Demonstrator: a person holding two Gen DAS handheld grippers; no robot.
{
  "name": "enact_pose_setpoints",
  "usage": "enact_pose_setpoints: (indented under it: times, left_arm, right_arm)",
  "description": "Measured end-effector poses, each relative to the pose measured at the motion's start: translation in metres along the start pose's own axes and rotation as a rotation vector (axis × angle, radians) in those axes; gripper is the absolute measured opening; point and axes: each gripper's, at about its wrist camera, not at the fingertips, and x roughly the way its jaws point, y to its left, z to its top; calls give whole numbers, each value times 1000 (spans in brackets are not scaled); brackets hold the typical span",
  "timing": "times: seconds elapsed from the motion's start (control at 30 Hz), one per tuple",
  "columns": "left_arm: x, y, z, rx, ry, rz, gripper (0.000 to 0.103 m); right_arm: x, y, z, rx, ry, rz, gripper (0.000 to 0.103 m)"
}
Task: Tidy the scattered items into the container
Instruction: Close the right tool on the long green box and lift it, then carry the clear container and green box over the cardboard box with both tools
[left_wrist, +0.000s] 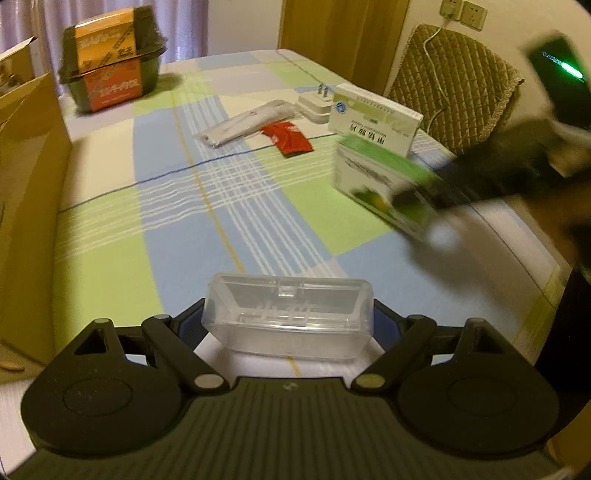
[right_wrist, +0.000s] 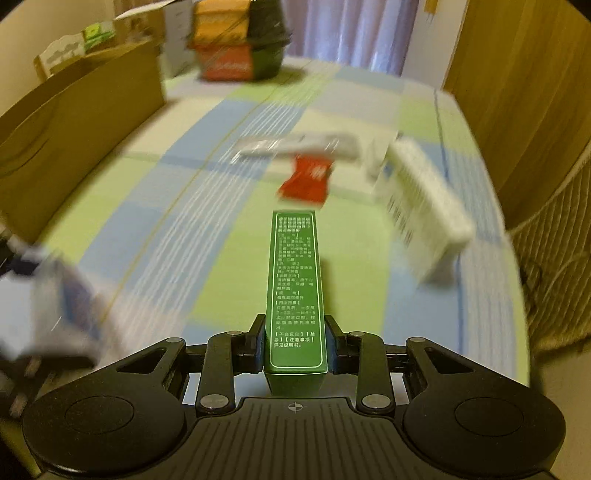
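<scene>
Left tool (left_wrist: 288, 317) pinches a clear plastic case (left_wrist: 288, 314) low over the checked surface (left_wrist: 177, 206). Right tool (right_wrist: 294, 343) clamps a green box (right_wrist: 295, 288); only its own view shows the printed side. Ahead lie a red sachet (left_wrist: 288, 138) and white medicine box (left_wrist: 373, 120); the cardboard container (right_wrist: 81, 122) stands left.
</scene>
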Motion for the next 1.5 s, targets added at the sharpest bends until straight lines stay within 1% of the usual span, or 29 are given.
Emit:
enact_pose_setpoints:
  times: [0.07,0.13,0.27,0.47,0.77,0.93,1.03,1.13,1.37,1.5]
  left_arm:
    - [-1,-1,-5,3,7,7,85]
    - [-1,-2,-9,11,18,13,85]
    - [0,-6,-13,55,23,38,85]
    - [3,-5,-14,63,14,45,85]
    - [5,-2,-19,45,14,39,85]
    - [5,-2,-21,42,14,40,85]
    - [6,-1,-22,37,21,32,83]
    - [4,-2,-20,50,35,29,83]
    - [-21,-13,-15,77,-3,33,83]
    - [-41,-19,-15,79,-24,42,83]
  right_arm:
    - [-3,10,-12,-5,12,-9,34]
    - [-2,16,-16,-8,16,-15,34]
    - [2,17,-10,-29,18,-23,34]
    - [16,16,1,-61,43,-19,34]
    - [24,16,10,-65,56,-11,34]
    - [28,18,10,-70,62,-10,34]
    - [27,18,8,-68,59,-12,33]
    - [20,22,4,-73,42,-26,33]
    - [-15,30,-9,-20,19,-3,33]
    - [-36,39,-14,-12,-5,0,33]
